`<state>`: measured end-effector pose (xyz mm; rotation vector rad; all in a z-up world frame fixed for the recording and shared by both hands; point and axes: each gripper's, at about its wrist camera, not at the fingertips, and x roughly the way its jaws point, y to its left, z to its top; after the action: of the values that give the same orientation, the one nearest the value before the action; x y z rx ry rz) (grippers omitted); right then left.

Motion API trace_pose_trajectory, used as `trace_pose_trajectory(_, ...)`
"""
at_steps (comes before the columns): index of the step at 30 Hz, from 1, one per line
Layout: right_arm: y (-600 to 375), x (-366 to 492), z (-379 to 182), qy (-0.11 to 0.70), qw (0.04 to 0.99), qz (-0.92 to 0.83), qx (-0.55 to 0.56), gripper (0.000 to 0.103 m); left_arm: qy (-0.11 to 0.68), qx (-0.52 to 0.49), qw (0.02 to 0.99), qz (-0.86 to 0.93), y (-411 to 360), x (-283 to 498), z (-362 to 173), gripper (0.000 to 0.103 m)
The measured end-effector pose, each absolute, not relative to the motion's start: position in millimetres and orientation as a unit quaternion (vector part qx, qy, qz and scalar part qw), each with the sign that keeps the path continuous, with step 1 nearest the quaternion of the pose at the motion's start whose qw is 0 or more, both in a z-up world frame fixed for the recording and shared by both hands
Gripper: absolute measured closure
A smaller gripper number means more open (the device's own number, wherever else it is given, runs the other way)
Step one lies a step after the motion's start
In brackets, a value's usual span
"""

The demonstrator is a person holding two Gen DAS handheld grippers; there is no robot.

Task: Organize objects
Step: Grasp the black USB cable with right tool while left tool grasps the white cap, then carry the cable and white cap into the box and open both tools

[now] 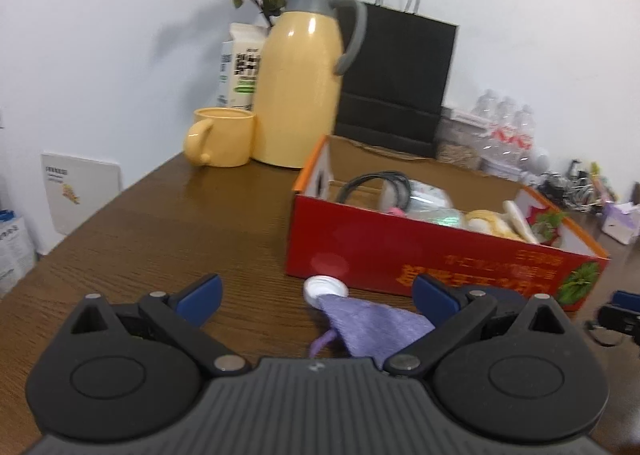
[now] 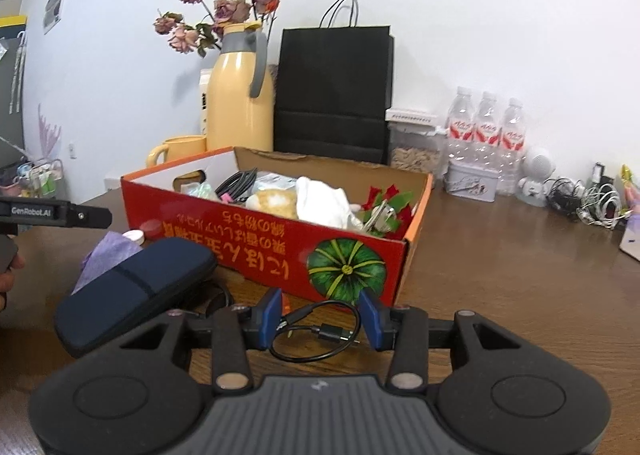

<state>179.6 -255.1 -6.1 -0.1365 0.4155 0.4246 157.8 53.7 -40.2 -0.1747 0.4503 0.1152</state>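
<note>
Black cable (image 2: 316, 331), coiled in a loose loop with its plugs tucked inside, lies on the brown wooden surface (image 2: 500, 275) between the blue pads of the right hand-held gripper (image 2: 323, 319). The pads stand partly apart on either side of the loop and do not visibly press it, so I judge this a bracketing position meant to gather the whole coil in one pinch.

At ten o'clock from the cable a dark blue zip case (image 2: 132, 291) rests tilted, one end propped on a purple cloth (image 2: 106, 255) beside a white cap (image 2: 134, 236).

From the other wrist, the left hand-held gripper (image 1: 318, 295) hangs with its pads wide apart and empty, straddling that cloth (image 1: 372, 325) and cap (image 1: 324, 289), probably lined up for the next pick.

Beyond, at twelve o'clock, the red cardboard box (image 2: 260, 239) sits open-topped with cords, cloths and packets already in it, seemingly the collecting place. Farther back stand a yellow mug (image 1: 222, 135), a yellow thermos jug (image 1: 298, 75) and a black paper bag (image 2: 334, 91) against the wall.
</note>
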Motion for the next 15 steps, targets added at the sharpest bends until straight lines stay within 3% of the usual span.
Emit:
trace_pose_trajectory(7,-258.0,177.9,-5.3,0.195,0.958,0.201,-0.060,0.062,0.272,-0.060,0.957,0.083,53.4,197.6,-40.9,0.001)
trace_pose_trajectory(9,-258.0,177.8,-5.3,0.195,0.958,0.202,-0.060,0.062,0.285,-0.051,0.953,0.084,49.5,210.5,-45.9,0.006)
trace_pose_trajectory(11,-258.0,177.7,-5.2,0.194,0.958,0.202,-0.059,0.062,0.304,-0.040,0.948,0.081,44.4,219.8,-51.5,0.020)
trace_pose_trajectory(14,-258.1,177.5,-5.4,0.194,0.958,0.204,-0.059,0.062,0.308,-0.049,0.948,0.064,43.7,220.3,-53.5,0.067)
trace_pose_trajectory(15,-258.1,177.6,-5.5,0.195,0.957,0.205,-0.058,0.062,0.305,-0.054,0.949,0.055,44.5,217.8,-53.4,0.074)
